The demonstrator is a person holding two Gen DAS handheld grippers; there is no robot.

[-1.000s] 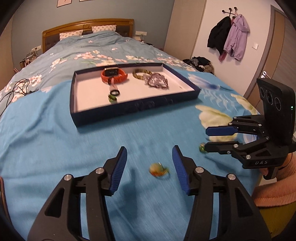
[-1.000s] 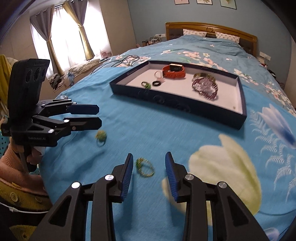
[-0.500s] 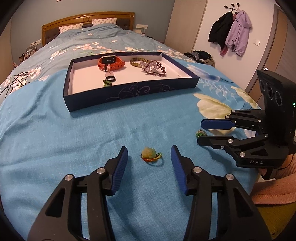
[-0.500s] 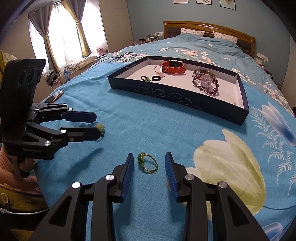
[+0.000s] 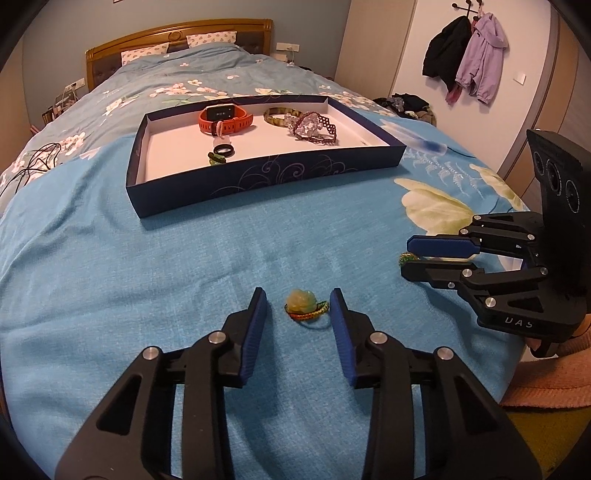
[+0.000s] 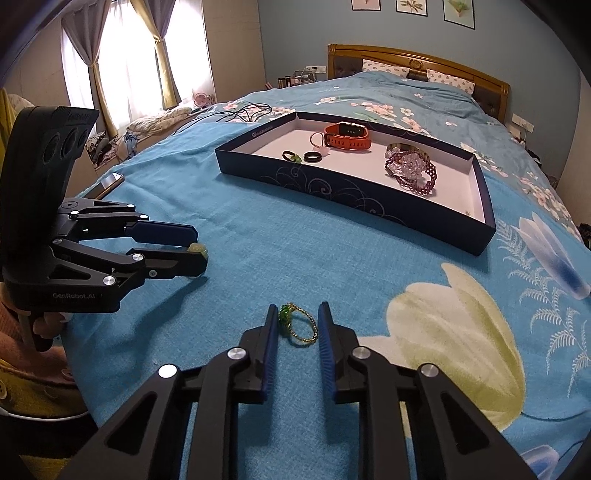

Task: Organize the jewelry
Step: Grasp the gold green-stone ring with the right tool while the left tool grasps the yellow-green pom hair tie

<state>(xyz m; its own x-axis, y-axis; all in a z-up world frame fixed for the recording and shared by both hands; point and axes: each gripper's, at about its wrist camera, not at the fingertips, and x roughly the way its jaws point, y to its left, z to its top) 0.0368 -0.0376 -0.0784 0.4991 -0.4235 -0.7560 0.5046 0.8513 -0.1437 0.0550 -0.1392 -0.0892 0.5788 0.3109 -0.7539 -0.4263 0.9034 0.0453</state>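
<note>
Left wrist view: my left gripper (image 5: 297,308) has its jaws closing around the braided ring (image 5: 306,304) on the bed (image 5: 147,280), pads not yet touching. Right wrist view: my right gripper (image 6: 297,321) has its jaws closing on the green ring (image 6: 299,325), nearly touching. The tray (image 5: 258,181) lies at 12 o'clock.

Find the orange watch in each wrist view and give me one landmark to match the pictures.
Left wrist view: the orange watch lies in the far left part of the blue tray, above centre of the picture.
Right wrist view: the orange watch lies at the tray's far side, upper middle, left of the purple bracelet.
Shared landmark: the wooden headboard behind the tray.
</note>
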